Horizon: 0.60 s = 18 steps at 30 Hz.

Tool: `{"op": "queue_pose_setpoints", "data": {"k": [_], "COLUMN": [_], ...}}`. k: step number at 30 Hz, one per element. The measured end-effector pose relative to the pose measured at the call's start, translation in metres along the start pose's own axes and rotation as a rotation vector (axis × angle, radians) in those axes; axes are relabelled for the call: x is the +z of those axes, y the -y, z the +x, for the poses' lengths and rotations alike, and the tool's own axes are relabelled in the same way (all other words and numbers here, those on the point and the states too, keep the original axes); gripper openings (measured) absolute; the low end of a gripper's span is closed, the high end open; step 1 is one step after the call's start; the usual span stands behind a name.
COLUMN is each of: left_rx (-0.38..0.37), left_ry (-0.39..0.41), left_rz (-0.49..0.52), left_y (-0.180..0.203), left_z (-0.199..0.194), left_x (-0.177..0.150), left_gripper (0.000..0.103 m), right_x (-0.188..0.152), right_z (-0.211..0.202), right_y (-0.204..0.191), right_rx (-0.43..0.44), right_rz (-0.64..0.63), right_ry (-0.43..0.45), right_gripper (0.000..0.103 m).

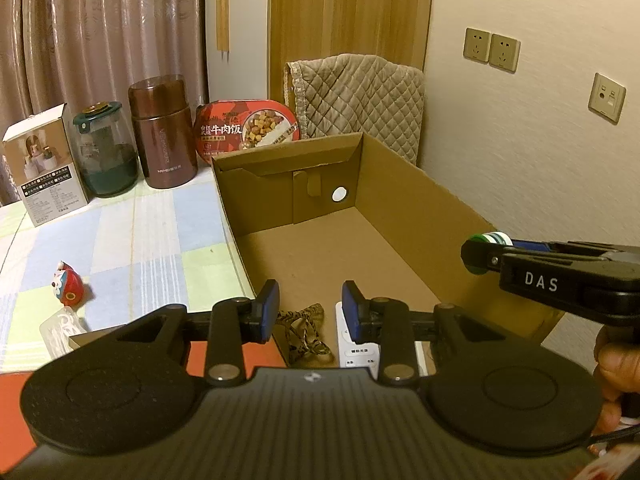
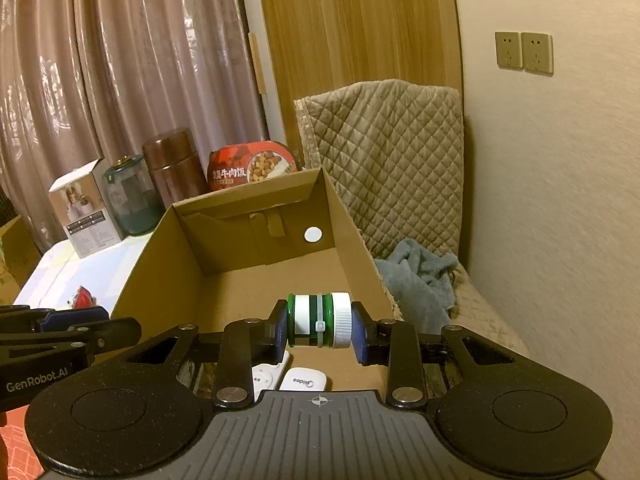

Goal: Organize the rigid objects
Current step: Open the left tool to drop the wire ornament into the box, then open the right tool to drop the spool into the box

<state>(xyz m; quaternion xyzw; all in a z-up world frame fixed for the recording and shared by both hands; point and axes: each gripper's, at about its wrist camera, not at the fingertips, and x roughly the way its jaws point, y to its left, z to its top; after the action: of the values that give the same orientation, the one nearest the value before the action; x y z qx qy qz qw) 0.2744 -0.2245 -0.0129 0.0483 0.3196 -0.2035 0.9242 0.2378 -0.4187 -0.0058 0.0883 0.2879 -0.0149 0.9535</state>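
Right gripper (image 2: 319, 322): pinches the green bottle (image 2: 319, 320) end to end, one pad on its base, one on its white cap.
Bottle axis: crosswise between the pads, level.
Relation to box: the bottle hangs over the near end of the cardboard box (image 2: 344, 236); judged, the drop lies straight below.
Left gripper (image 1: 309, 309): pads apart, nothing between them, poised over the box's near left edge.
Box floor: far part bare; white remote (image 1: 357, 354) and patterned lanyard (image 1: 306, 330) at the near end.
Obstruction: the remote, below the bottle.
Table, far edge: brown flask (image 1: 164, 132), glass jar (image 1: 105, 150).
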Motion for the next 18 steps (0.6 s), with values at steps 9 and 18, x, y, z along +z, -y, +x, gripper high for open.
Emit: {"op": "queue_pose_setpoints", "data": {"k": [9, 18], "left_rx": [-0.001, -0.003], "left_ry": [-0.003, -0.001], "left_rz": [-0.002, -0.004], "left_y": [-0.0007, 0.0], "left_z": [0.0012, 0.001], "left_x": [-0.0023, -0.0034], "left_gripper": [0.029, 0.029], "right_x": [-0.0008, -0.0004], "right_z": [0.0013, 0.0011], "right_y": [0.0001, 0.0006], "right_rx": [-0.005, -0.008], "right_rz": [-0.005, 0.004], "right_ry": [-0.005, -0.001], "right_gripper": [0.028, 0.028]}}
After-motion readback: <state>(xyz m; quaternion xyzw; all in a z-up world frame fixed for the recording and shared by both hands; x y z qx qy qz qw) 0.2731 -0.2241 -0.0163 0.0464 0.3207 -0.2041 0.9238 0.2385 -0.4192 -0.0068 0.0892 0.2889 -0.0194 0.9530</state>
